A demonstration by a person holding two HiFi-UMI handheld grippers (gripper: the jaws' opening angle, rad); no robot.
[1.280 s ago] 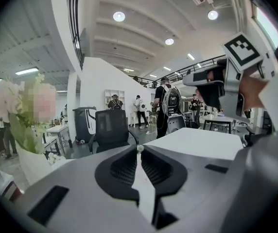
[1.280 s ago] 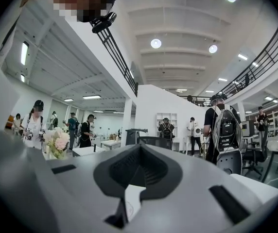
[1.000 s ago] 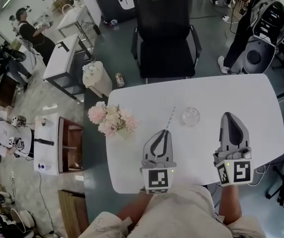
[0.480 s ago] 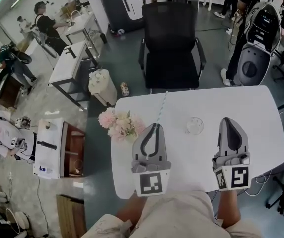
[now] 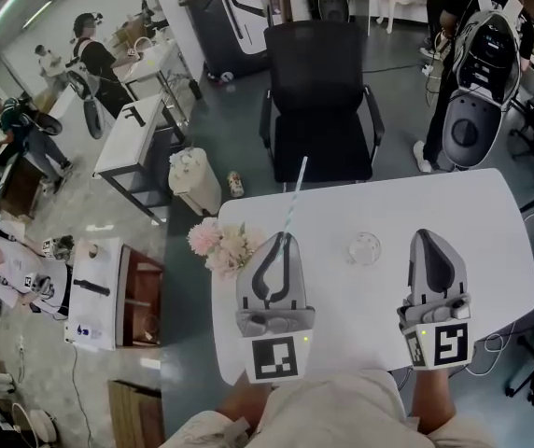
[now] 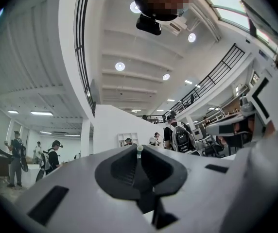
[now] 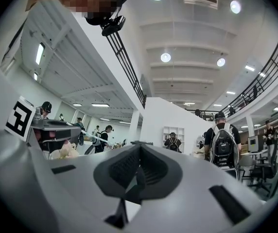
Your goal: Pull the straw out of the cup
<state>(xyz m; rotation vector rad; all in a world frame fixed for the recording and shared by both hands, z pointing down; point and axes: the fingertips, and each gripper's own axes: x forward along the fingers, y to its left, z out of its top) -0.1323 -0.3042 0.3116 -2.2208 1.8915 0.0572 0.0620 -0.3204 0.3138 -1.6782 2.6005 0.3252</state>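
text: none readable | numbers: none readable | signs: left cube marker (image 5: 274, 358), right cube marker (image 5: 438, 343), coded squares only

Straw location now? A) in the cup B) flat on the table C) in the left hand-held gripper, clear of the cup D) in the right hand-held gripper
C: the straw sticks out of the shut left hand-held gripper, apart from the cup.

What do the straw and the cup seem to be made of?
The straw looks like matte paper or plastic, pale with faint stripes; too small to settle. The cup is clear glass or plastic: the white table shows through it.
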